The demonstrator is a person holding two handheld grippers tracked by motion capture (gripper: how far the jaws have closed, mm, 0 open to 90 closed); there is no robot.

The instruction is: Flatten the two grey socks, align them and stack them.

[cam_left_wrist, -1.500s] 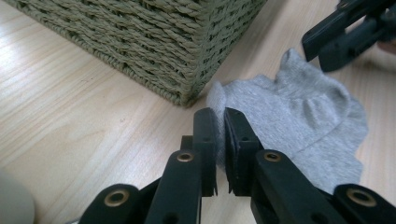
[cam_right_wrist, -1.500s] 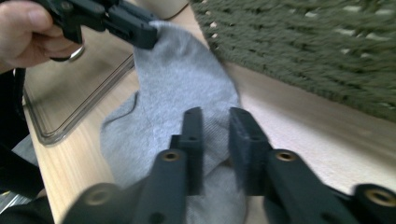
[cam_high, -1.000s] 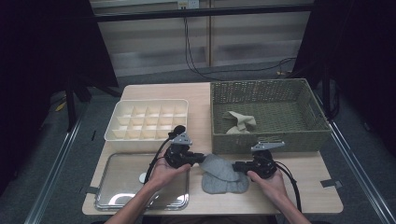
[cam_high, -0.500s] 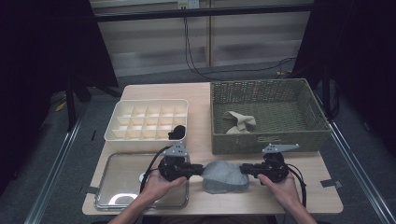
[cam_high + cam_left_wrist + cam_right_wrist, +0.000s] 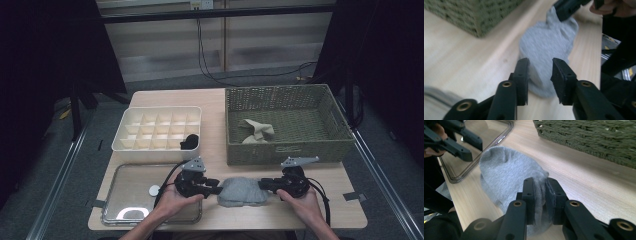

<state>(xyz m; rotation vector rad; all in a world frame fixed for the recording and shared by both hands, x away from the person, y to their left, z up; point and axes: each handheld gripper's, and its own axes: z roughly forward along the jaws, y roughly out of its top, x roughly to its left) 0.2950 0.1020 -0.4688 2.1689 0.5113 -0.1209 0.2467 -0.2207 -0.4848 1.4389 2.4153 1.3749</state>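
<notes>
A grey sock point(image 5: 242, 191) lies bunched on the wooden table near its front edge, between the two grippers. My left gripper point(image 5: 217, 190) points right at the sock's left end. In the left gripper view its jaws point(image 5: 540, 75) have just been opening and stand apart, with the sock's edge point(image 5: 549, 42) lying loose between them. My right gripper point(image 5: 262, 184) points left at the other end. In the right gripper view it point(image 5: 540, 192) is shut on a pinched fold of the sock point(image 5: 506, 170).
A green wicker basket point(image 5: 285, 150) stands at the back right with a beige cloth point(image 5: 257, 131) inside. A white divided box point(image 5: 155, 145) at the back left holds a black item point(image 5: 190, 142). A metal tray point(image 5: 130, 172) with a small white disc point(image 5: 154, 190) lies under the left hand.
Both hands have drawn back toward the front edge and moved apart to the sock's two ends. The sock now sits bunched between them. The left jaws have parted.
</notes>
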